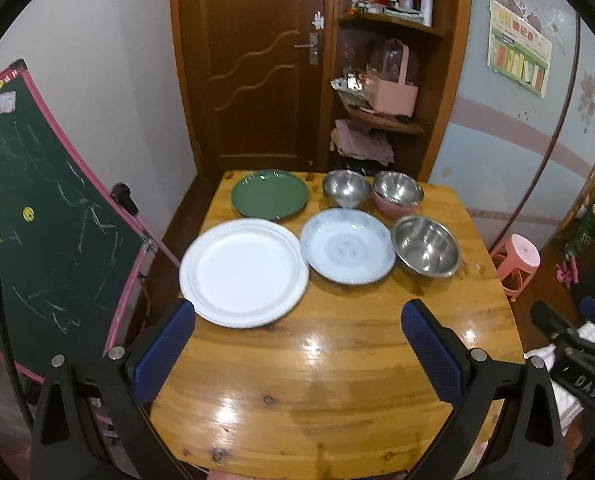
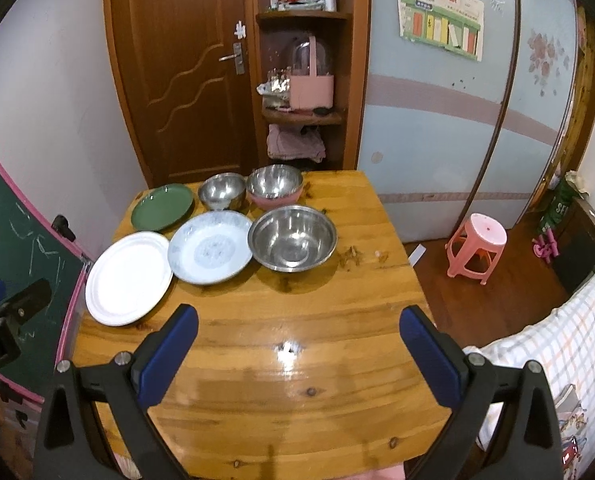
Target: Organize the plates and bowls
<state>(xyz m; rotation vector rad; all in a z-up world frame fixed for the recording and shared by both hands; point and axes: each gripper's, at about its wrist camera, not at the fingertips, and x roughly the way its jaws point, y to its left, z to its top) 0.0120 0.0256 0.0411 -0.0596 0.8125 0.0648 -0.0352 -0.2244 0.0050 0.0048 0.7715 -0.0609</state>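
The desk stretches out ahead of me with all the dishes gathered on its far half, and both my tongs hang over the bare near half, holding nothing. My left tongs are spread wide, and so are my right tongs. Largest is the white plate, lying flat at the left, its near rim just ahead of my left tongs' left finger; it looks like two plates stacked, though I cannot be sure. Next to it on the right, rims touching or nearly so, sits the pale blue dish, then the big steel bowl, which lies straight ahead of my right tongs. Behind them are the green plate, a small steel bowl and another steel bowl nested in a pink bowl. I judge the white plate is the left side's job, being nearer there, and the big steel bowl the right's.
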